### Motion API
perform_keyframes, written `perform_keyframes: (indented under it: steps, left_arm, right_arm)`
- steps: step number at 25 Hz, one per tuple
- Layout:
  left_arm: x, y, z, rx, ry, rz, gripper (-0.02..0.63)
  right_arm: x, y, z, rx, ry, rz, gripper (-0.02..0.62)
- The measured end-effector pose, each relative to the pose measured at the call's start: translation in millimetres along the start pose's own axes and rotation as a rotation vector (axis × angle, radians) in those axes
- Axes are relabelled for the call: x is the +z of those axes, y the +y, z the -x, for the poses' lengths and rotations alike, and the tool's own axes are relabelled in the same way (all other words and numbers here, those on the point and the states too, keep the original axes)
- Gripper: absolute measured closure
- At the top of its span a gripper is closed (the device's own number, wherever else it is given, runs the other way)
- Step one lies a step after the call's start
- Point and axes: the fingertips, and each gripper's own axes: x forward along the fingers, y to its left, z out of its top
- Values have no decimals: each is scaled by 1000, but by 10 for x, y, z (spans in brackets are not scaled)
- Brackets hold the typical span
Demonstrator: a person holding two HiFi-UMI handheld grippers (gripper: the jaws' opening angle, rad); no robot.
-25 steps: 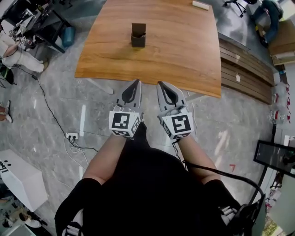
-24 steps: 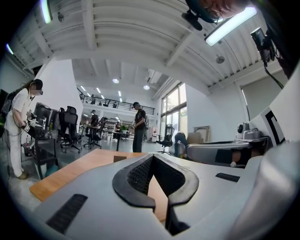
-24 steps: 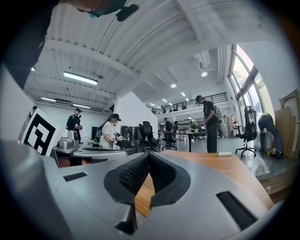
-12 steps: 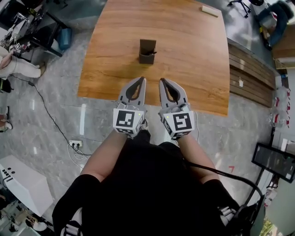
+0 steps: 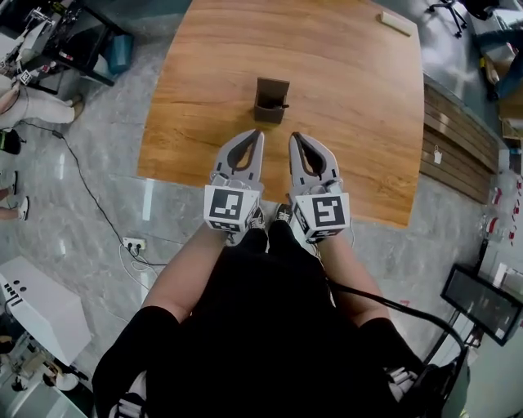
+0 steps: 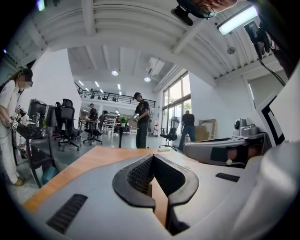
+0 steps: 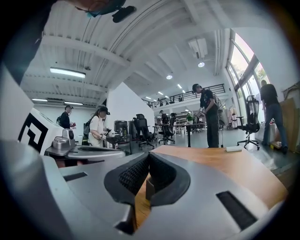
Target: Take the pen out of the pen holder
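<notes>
A dark brown pen holder (image 5: 271, 100) stands upright on the wooden table (image 5: 204, 98), with a dark pen end (image 5: 284, 106) showing at its right rim. My left gripper (image 5: 256, 135) and right gripper (image 5: 295, 137) hang side by side over the table's near edge, just short of the holder. Both are shut with nothing between the jaws. In the right gripper view the holder (image 7: 150, 188) shows through the loop of the shut right gripper (image 7: 149, 155). In the left gripper view the left gripper (image 6: 153, 157) is shut too, and the right gripper lies to its right.
A small pale block (image 5: 397, 23) lies at the table's far right corner. A slatted wooden bench (image 5: 458, 139) runs along the table's right side. A power strip (image 5: 131, 242) and cable lie on the grey floor at left. People and office chairs stand far behind.
Both grippers have moved forward from over the floor to over the table's near edge, closer to the pen holder. Their jaws have stayed shut.
</notes>
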Motion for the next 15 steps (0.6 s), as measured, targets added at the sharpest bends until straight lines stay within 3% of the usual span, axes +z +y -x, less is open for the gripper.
perform_keyframes:
  steps: [10, 15]
  left_arm:
    - [-459, 332, -606, 45, 67, 25, 606]
    - [-731, 394, -861, 43, 114, 29, 606]
  right_arm:
    - [-560, -331, -636, 46, 101, -41, 580]
    - [-925, -417, -897, 82, 201, -97, 578]
